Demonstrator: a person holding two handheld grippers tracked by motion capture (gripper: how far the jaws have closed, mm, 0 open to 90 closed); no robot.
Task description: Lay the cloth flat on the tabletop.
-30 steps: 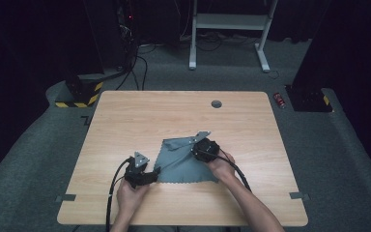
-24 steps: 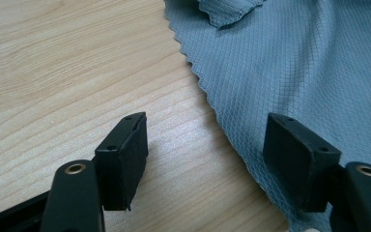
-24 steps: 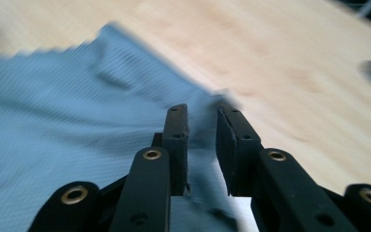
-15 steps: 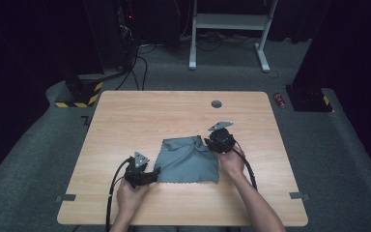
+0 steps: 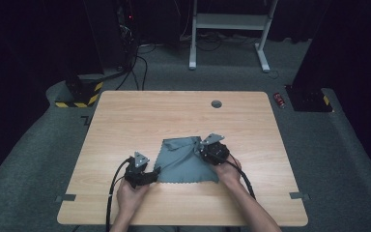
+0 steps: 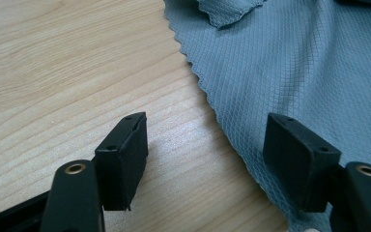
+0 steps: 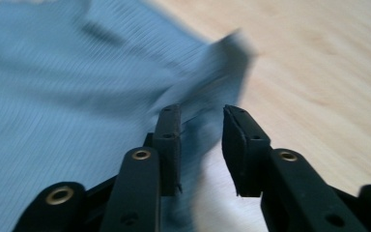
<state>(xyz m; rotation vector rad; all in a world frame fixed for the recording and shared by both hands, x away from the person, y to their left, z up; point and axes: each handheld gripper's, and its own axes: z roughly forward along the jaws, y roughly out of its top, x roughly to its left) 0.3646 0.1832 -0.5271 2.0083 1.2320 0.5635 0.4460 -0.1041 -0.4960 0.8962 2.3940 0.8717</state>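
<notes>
Folding or spreading the grey-blue cloth [image 5: 187,159], lower centre of the high view, on the wooden table [image 5: 140,116]. Looks early: cloth mostly flat, one small flap turned over at its upper left.

Right gripper [image 7: 202,128]: jaws parted a little, cloth edge lying in the gap, not clamped. Sits at the cloth's upper right corner in the high view [image 5: 214,151]. Blurred in its own view, so exact contact unclear.

Left gripper [image 6: 205,145]: jaws spread wide, one over bare wood, the other over fabric, straddling the scalloped edge. Nothing pinched. Lower left of the cloth in the high view [image 5: 140,170].

For a clean step, probably:
- Close right jaws fully on the corner before any pull; thin fabric likely slips from a shallow bite.
- Get the lower jaw under the hem, not just pressing down on top.
- Pin or grip the near-left edge with the left gripper to stop the whole sheet dragging.
- Lift low, move slowly, avoid new creases.

Cloth: thin, diamond-weave texture, zigzag-cut edges, limp, slight wrinkles near the top.
</notes>
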